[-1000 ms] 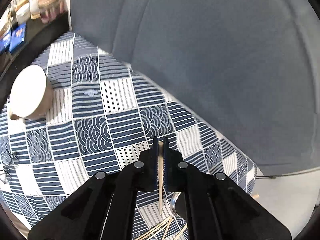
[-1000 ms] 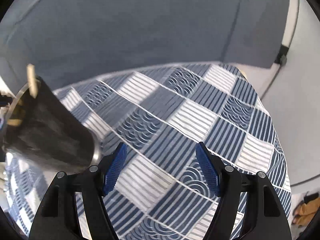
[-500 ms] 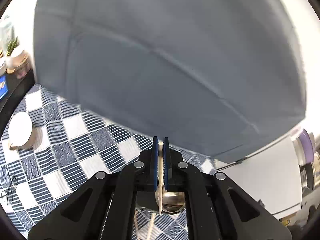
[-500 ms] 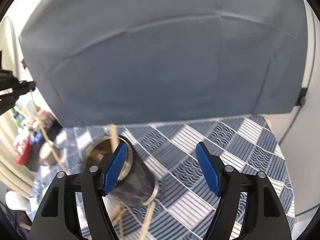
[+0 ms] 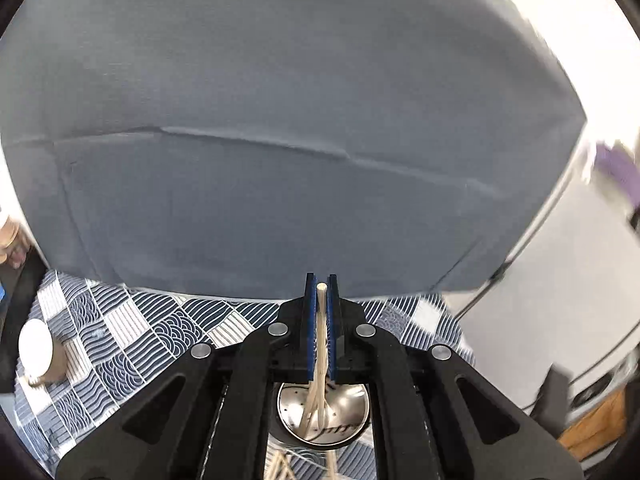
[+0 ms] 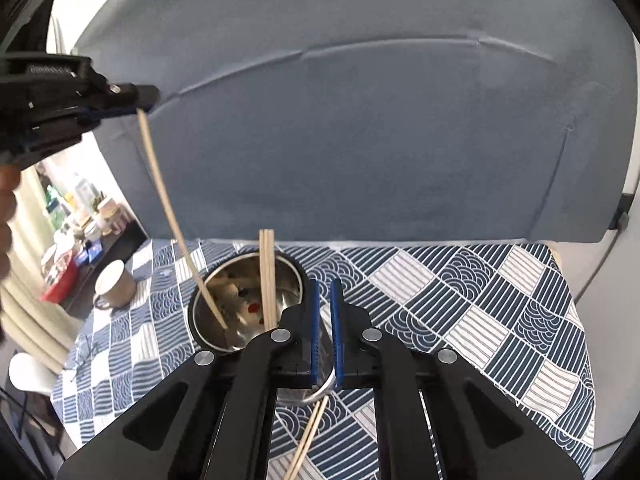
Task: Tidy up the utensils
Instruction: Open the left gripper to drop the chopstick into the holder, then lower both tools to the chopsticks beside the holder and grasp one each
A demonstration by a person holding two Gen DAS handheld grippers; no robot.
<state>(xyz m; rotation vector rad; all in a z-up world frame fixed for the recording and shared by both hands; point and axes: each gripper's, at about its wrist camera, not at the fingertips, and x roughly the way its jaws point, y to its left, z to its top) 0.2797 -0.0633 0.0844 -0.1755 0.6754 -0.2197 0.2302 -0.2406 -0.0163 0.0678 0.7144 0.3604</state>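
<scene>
Lifted, left gripper (image 6: 138, 110) pinches chopstick (image 6: 168, 208) tip-down into cup (image 6: 248, 304); right gripper (image 6: 324, 336) clamps cup's rim.

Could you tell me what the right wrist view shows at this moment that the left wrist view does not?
Only the right wrist view shows the whole held chopstick slanting from the left gripper down into the metal holder, two chopsticks already standing inside, loose chopsticks on the tablecloth, and the right gripper closed on the holder's wall.

Only the left wrist view looks straight down into the holder, showing its perforated bottom.

Both show the chopstick, holder, patterned tablecloth, beige mug and grey cushion.
</scene>
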